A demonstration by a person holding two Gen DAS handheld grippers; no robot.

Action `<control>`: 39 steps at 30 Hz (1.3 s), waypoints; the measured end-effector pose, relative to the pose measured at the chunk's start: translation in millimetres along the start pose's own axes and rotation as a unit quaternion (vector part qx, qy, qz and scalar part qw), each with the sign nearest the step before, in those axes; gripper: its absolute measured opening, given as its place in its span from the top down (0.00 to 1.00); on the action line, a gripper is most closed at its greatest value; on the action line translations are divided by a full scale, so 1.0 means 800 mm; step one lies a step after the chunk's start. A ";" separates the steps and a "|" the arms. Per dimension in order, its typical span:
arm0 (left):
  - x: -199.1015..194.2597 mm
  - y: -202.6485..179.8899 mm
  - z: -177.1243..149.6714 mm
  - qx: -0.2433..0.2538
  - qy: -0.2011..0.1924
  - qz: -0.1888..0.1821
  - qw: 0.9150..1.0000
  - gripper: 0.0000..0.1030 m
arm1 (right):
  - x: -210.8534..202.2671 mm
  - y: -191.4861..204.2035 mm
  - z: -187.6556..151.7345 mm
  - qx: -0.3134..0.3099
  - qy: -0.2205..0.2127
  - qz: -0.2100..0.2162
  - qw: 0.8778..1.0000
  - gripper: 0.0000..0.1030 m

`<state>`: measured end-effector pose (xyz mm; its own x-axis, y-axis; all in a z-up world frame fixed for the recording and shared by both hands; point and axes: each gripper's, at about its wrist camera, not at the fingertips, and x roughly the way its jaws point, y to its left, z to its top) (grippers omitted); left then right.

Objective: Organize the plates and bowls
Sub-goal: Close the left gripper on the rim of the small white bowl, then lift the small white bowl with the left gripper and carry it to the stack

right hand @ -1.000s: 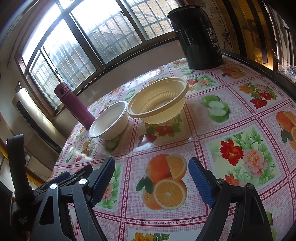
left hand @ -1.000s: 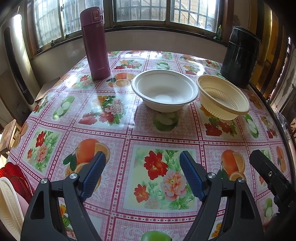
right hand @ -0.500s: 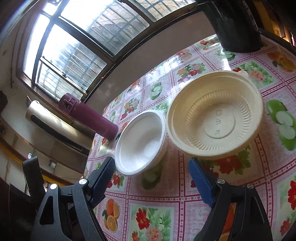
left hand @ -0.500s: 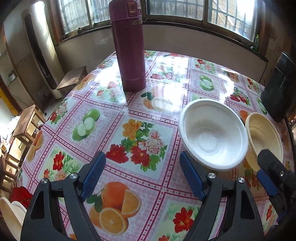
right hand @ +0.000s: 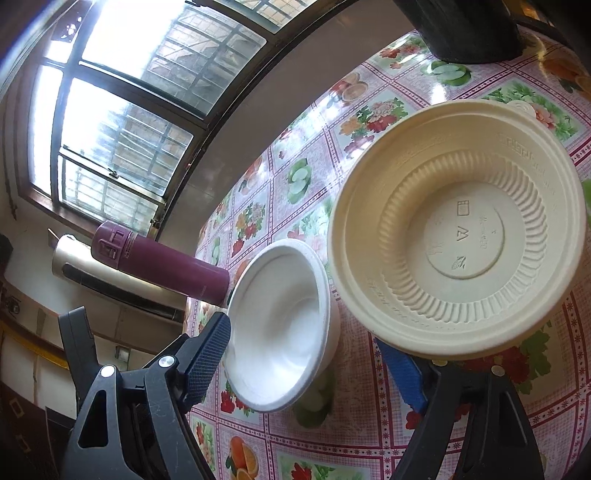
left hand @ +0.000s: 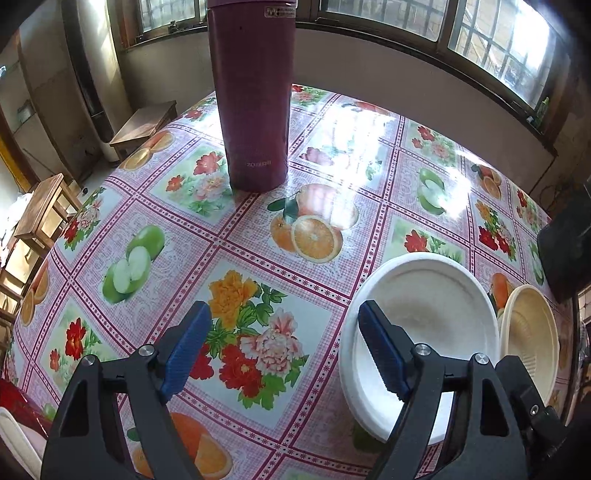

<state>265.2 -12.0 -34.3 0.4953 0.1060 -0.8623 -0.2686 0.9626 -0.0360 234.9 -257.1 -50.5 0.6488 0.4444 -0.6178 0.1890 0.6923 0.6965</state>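
A white bowl (left hand: pixel 424 317) and a cream ribbed bowl (left hand: pixel 528 328) sit side by side on the flowered tablecloth (left hand: pixel 258 258). My left gripper (left hand: pixel 284 347) is open and empty; its right finger hangs over the white bowl's near left rim. In the right wrist view the white bowl (right hand: pixel 280 332) lies between the open fingers of my right gripper (right hand: pixel 310 354). The cream bowl (right hand: pixel 458 236) is just beyond, its near rim over the right finger. Whether either gripper touches a bowl I cannot tell.
A tall maroon flask (left hand: pixel 255 96) stands on the table behind the bowls, also in the right wrist view (right hand: pixel 159 262). A black container (right hand: pixel 465 29) stands at the far right. Wooden stools (left hand: pixel 40 218) sit beyond the table's left edge. Red and white dishes (left hand: pixel 14 417) show at bottom left.
Both grippers have moved forward and closer to the bowls. The white bowl now lies under the left gripper's right finger and between the right gripper's fingers. Both stay open.
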 end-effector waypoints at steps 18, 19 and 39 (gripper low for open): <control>0.011 -0.025 -0.012 0.039 0.027 -0.060 0.997 0.73 | 0.016 0.008 -0.008 -0.036 0.001 -0.048 0.998 0.88; 0.010 -0.023 -0.013 0.038 0.029 -0.061 0.997 0.73 | 0.014 0.010 -0.008 -0.037 0.001 -0.048 0.998 0.88; -0.037 0.000 -0.084 0.065 0.049 -0.088 0.993 0.83 | -0.052 -0.005 -0.066 -0.037 0.001 -0.059 0.998 0.90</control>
<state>194.9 -31.6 -42.9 0.4407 -0.0854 -0.8936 -0.0737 0.9887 -0.1308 167.7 -248.4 -46.8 0.6234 0.3595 -0.6943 0.2081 0.7797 0.5906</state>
